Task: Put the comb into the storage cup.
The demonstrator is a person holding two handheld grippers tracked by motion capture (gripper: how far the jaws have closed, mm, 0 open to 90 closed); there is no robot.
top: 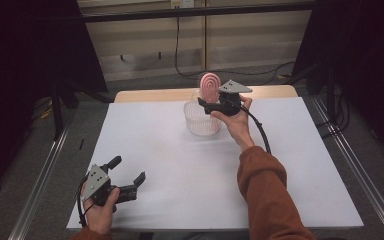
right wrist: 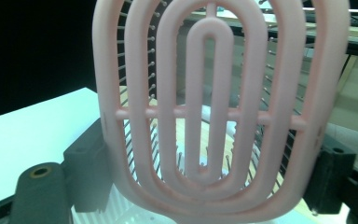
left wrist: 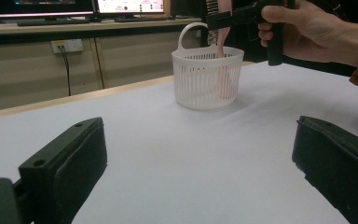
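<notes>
Fingers of the right gripper (top: 207, 103) are clamped on a pink brush (top: 210, 86), one black pad on each side of its oval head; in the right gripper view the head (right wrist: 214, 107) stands upright between the two pads, its concentric ribs and thin bristles close to the camera. That gripper is held above the far middle of the tabletop (top: 180, 165), and the brush's lower end reaches down into a white basket (top: 201, 120) that stands there. From the left gripper view the basket (left wrist: 207, 79) shows slatted walls and a loop handle at its far rim, with the pink handle of the brush (left wrist: 224, 70) running down inside it along the right wall. Whether the brush touches the basket's floor I cannot tell. The right hand (top: 235, 120) grips the tool from the near right, an orange sleeve (top: 265, 190) behind it. Fingers of the left gripper (top: 127, 175) stand wide apart with nothing between them, low over the near left corner of the tabletop, well apart from the basket. The left hand (top: 100, 207) holds it at the near edge.
</notes>
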